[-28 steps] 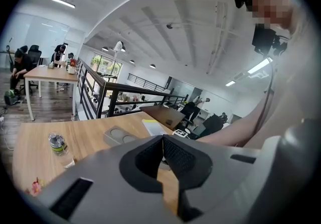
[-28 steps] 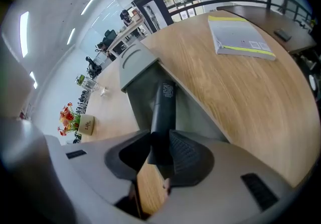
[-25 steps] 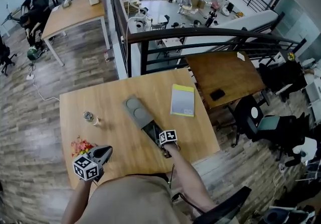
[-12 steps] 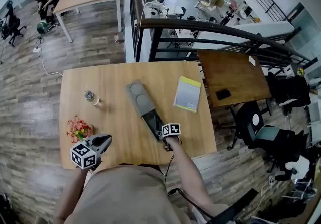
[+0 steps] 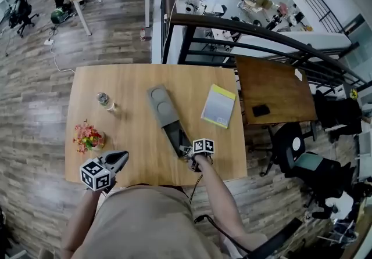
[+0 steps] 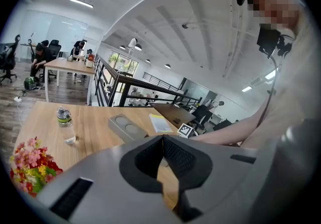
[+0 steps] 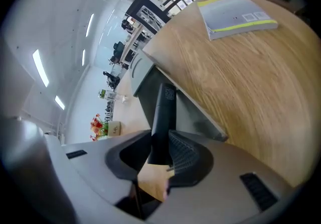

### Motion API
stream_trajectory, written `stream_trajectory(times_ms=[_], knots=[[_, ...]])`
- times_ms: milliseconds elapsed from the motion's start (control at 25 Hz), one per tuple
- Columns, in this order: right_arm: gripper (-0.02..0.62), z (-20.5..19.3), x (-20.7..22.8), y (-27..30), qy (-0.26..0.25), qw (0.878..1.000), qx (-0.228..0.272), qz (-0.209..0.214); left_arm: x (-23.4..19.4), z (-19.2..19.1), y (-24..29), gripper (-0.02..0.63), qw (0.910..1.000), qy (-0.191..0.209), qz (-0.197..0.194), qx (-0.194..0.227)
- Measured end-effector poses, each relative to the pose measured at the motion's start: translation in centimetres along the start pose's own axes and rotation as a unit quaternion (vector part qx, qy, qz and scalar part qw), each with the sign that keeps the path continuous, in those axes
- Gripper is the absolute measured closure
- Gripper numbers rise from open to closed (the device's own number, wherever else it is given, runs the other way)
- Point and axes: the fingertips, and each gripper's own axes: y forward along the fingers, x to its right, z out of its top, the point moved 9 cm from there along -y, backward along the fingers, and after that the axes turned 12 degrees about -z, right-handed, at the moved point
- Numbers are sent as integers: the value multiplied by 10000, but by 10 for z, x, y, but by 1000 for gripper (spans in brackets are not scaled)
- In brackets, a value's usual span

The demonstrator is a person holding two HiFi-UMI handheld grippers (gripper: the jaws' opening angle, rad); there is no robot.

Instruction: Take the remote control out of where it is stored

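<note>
A long grey storage box [image 5: 160, 103] lies on the wooden table [image 5: 133, 78], with two round dents in its lid. From its open near end a black remote control [image 5: 176, 136] sticks out toward me. My right gripper [image 5: 193, 157] is shut on the remote's near end. In the right gripper view the remote [image 7: 163, 112] runs from between the pads up into the grey box [image 7: 144, 78]. My left gripper [image 5: 121, 161] hovers over the table's front left edge, shut and empty; in its own view the pads [image 6: 173, 153] meet.
A flower pot [image 5: 87, 136] and a small bottle [image 5: 104, 100] stand at the table's left. A yellow-edged notebook [image 5: 218, 105] lies to the right of the box. Behind the table runs a black railing [image 5: 244, 31]; a darker table [image 5: 273, 95] stands at the right.
The head view has swung so the table sits higher and the flowers show fully. My right gripper keeps its hold on the remote at the box's near end. The left gripper has barely moved.
</note>
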Motion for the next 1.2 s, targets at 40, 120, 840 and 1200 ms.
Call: stream_trajectory(times_ms=[40,120,840,1200], knots=[[482,-1,2,-1,156,9998,-15,140,2,-1,2,609,10000,-22,28,14],[484,-3,5,-3,478,9980,-22,418,6,-4,8,609,9999,-64,66,45],[543,20,-28,-8,-3589,9230,-20,-1388,54,-36,91,609,9974,-558,376,246],[379,40,-40,52,-3308,9201,-751,-1958,61,-52,74,609,9927,-787,790,467]])
